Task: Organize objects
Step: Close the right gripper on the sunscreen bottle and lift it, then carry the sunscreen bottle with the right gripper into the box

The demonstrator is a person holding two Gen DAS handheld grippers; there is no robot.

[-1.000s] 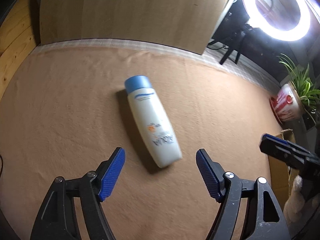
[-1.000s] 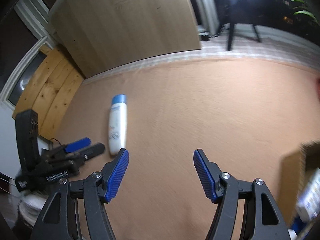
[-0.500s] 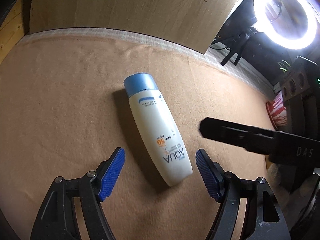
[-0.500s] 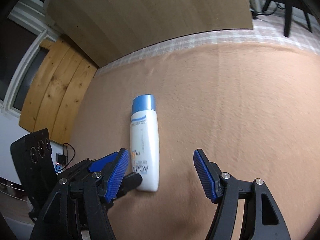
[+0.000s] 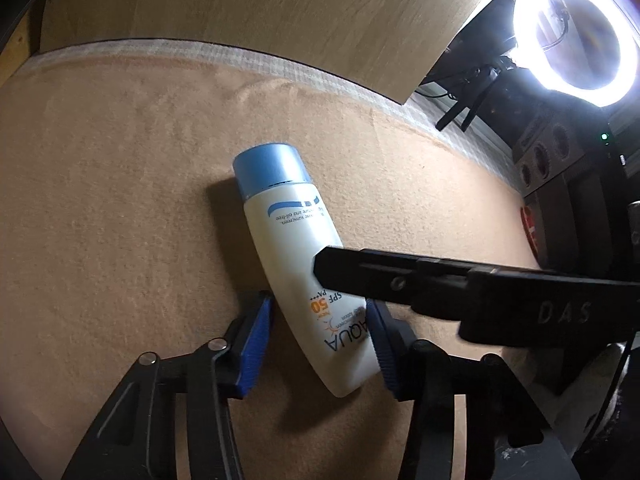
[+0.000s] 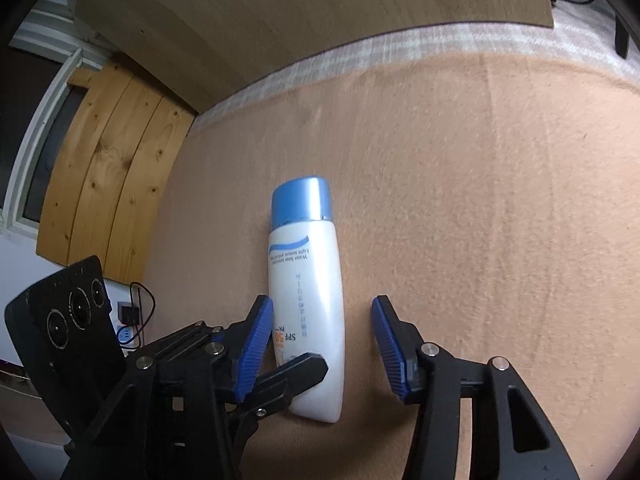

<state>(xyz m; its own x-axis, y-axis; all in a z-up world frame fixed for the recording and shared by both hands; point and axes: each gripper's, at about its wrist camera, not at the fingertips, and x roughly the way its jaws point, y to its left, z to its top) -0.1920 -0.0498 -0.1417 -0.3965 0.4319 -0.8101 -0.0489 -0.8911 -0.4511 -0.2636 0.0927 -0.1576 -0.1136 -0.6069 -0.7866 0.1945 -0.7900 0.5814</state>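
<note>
A white sunscreen bottle point(image 5: 296, 264) with a blue cap lies flat on the tan cloth, cap pointing away. It also shows in the right wrist view point(image 6: 306, 300). My left gripper point(image 5: 316, 340) straddles the bottle's bottom end, its blue pads close to both sides; contact is unclear. My right gripper point(image 6: 320, 344) is open around the same end, with a gap on its right side. The right gripper's black finger point(image 5: 440, 284) crosses over the bottle in the left view.
A tan cloth point(image 5: 120, 200) covers the table. A plywood board point(image 5: 280, 20) stands along the far edge. A ring light point(image 5: 576, 36) glows at the far right. Wooden planks point(image 6: 108, 168) and a black device with cables point(image 6: 80, 320) are at the left.
Both grippers moved in on the bottle. The left jaws narrowed around its bottom end. The right gripper came forward until the bottle lay between its fingers.
</note>
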